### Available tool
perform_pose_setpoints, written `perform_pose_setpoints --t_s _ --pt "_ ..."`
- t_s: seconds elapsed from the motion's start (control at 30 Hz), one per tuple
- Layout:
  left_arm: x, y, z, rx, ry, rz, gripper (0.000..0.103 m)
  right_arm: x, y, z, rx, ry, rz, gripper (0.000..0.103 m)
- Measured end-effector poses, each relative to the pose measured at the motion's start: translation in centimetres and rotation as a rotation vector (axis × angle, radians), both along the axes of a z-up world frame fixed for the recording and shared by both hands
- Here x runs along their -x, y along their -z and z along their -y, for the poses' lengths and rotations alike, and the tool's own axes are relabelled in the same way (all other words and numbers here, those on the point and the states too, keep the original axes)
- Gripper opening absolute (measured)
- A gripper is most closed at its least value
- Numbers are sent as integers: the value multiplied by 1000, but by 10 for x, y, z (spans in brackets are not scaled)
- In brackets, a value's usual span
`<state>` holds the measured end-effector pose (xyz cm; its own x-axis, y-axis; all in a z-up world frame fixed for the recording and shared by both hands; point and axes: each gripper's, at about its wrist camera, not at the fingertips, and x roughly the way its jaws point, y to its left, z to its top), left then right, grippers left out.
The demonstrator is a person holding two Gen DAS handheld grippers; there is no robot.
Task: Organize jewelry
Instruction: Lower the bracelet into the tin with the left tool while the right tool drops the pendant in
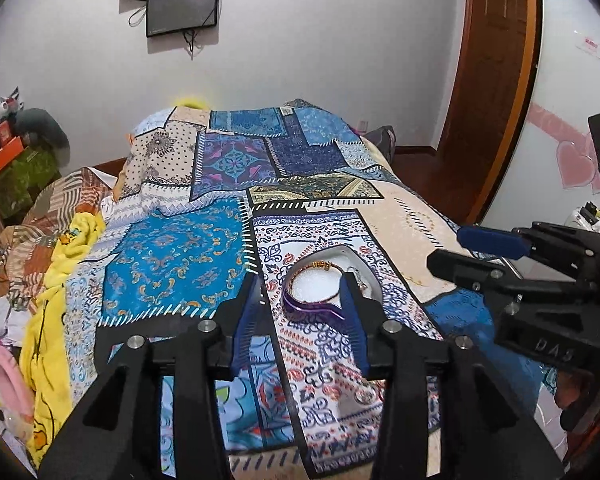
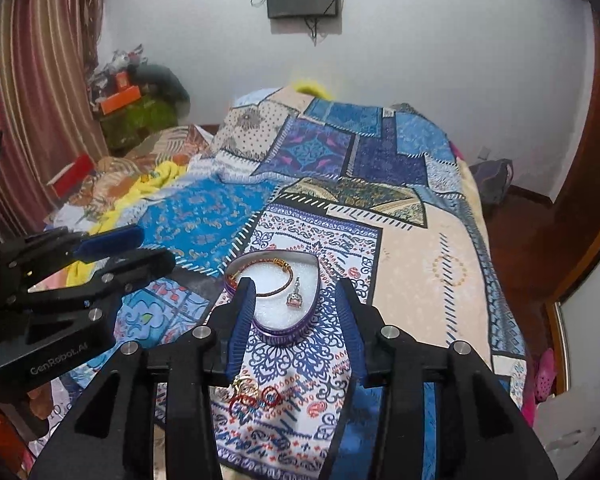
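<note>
A purple heart-shaped box with a white foam lining lies on the patterned bedspread; it also shows in the left wrist view. Inside lie a gold and red bangle and a small pendant. The bangle also shows in the left wrist view. Red and gold earrings lie loose on the cloth in front of the box. My right gripper is open and empty, its fingers on either side of the box. My left gripper is open and empty, also astride the box.
The patchwork bedspread covers the bed. Yellow cloth and piled clothes lie at the left. Boxes stack against the wall at the far left. A wooden door stands at the right. Screens hang on the wall.
</note>
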<state>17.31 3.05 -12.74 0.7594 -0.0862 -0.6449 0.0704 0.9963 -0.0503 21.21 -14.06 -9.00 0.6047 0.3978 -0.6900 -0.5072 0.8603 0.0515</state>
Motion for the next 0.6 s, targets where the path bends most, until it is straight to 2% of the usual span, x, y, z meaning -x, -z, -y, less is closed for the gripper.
perform_pose_setpoints --t_s 0.27,0.6 --pt "21 3 5 16 0 -28 47 18 -5 12 -16 19 12 38" --pt "25 41 5 42 5 -144 47 23 22 20 22 38 -51 38"
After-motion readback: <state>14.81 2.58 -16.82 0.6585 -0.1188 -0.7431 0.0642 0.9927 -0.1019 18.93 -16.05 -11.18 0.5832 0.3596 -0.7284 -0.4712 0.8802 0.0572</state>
